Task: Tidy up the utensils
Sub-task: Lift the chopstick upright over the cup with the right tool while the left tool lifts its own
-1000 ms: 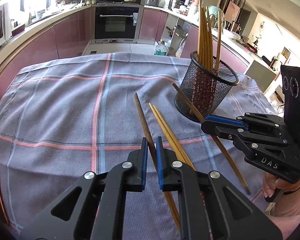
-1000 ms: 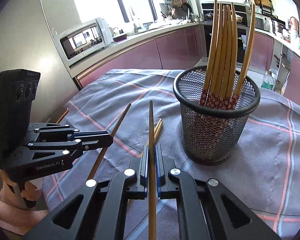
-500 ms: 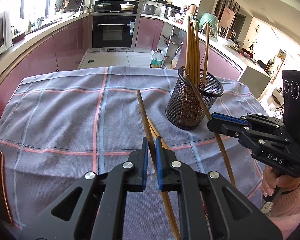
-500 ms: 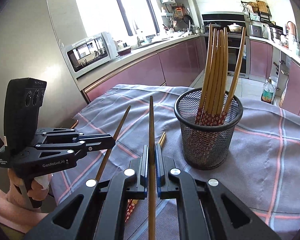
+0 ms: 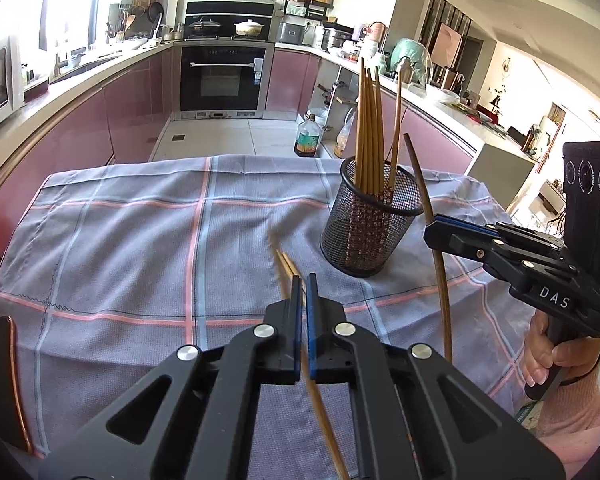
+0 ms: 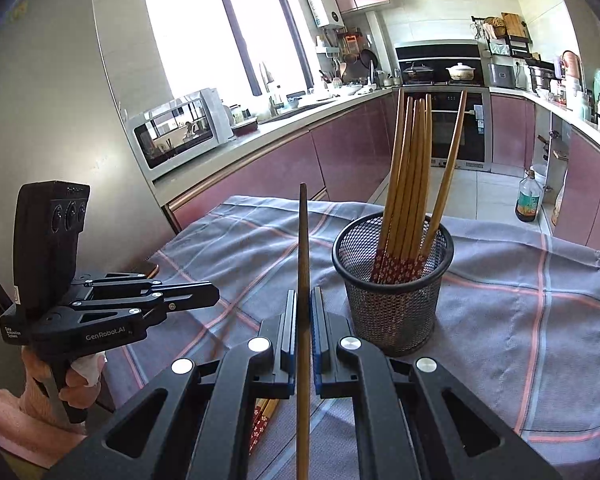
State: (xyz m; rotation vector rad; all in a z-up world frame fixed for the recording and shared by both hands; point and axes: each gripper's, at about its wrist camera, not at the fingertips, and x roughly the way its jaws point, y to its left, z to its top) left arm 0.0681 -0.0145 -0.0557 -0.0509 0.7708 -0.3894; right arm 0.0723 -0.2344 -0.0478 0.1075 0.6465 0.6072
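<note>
A black mesh holder (image 5: 368,236) (image 6: 392,312) stands on the checked cloth with several bamboo chopsticks (image 6: 412,184) upright in it. My right gripper (image 6: 304,296) (image 5: 432,232) is shut on a dark brown chopstick (image 6: 303,240) (image 5: 440,280), held above the cloth left of the holder. My left gripper (image 5: 304,292) (image 6: 216,292) is shut, and no stick shows in its jaws. Only a faint brown blur (image 5: 274,244) hangs ahead of its fingertips. A pair of light chopsticks (image 5: 286,264) lies on the cloth beneath it, their red patterned ends (image 6: 260,420) toward me.
A dark flat object with a copper edge (image 5: 0,380) lies at the cloth's left border. The cloth-covered table (image 5: 120,240) drops off to the kitchen floor behind, where a bottle (image 5: 308,140) stands. Pink cabinets and a microwave (image 6: 180,128) line the counter.
Both grippers have risen and the holder looks farther off. The dark chopstick that sat between my left jaws is no longer there. The right one keeps its chopstick.
</note>
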